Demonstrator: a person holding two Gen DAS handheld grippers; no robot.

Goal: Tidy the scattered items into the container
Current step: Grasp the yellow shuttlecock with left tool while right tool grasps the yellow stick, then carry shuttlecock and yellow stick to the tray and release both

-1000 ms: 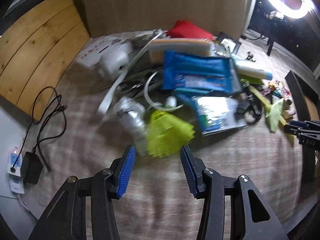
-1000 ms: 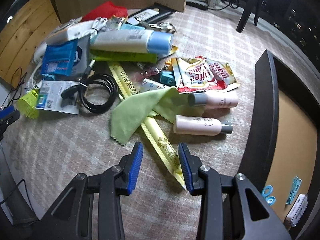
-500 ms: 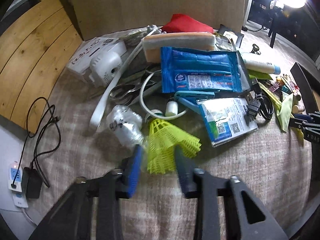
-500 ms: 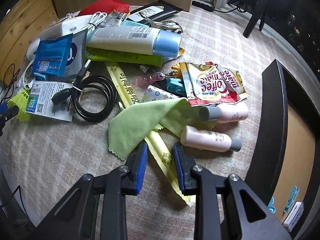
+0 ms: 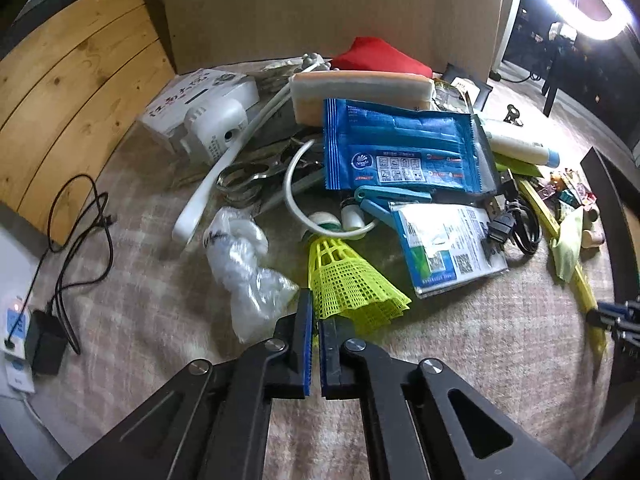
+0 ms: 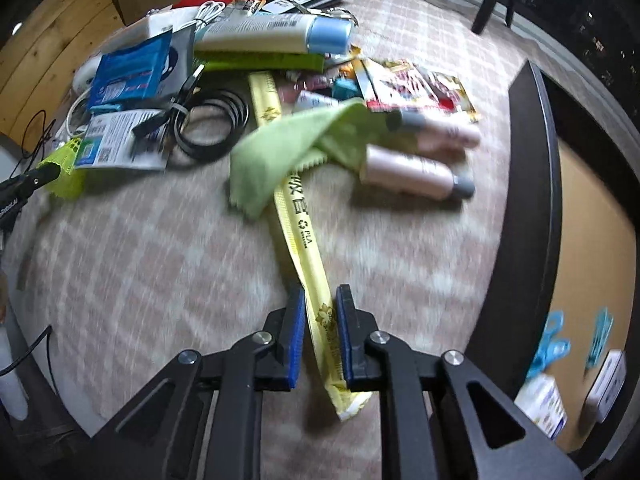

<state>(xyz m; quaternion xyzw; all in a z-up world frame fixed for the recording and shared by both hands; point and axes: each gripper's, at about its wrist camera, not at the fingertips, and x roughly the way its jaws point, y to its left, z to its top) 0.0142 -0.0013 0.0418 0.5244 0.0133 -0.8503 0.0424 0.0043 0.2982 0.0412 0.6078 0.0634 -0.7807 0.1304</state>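
A pale checked cloth (image 5: pixel 168 312) covered the counter, with a cardboard panel (image 5: pixel 328 8) standing behind the clutter and a bright ring light (image 5: pixel 580 4) flaring out the far corner. Much of the pile overlapped: scissors (image 5: pixel 248 178) lay half buried under a white strip, and a blue wipes pack (image 5: pixel 400 148) hid what was beneath it. The right-wrist view was smeared by motion, so print on the snack packets (image 6: pixel 416 88) could not be read.

The left hand-held gripper (image 5: pixel 314 312) had just been closing and was pinched on the skirt edge of the yellow shuttlecock (image 5: pixel 352 280), which lay just beside a crumpled clear bag (image 5: pixel 248 268). The right hand-held gripper (image 6: pixel 320 320) had also been closing, narrowed on a long yellow chopstick sleeve (image 6: pixel 300 232) running under a green cloth (image 6: pixel 288 148).

The dark-rimmed container (image 6: pixel 528 200), cut off at the right edge, held blue clips (image 6: pixel 552 348) and small white boxes (image 6: pixel 540 404).
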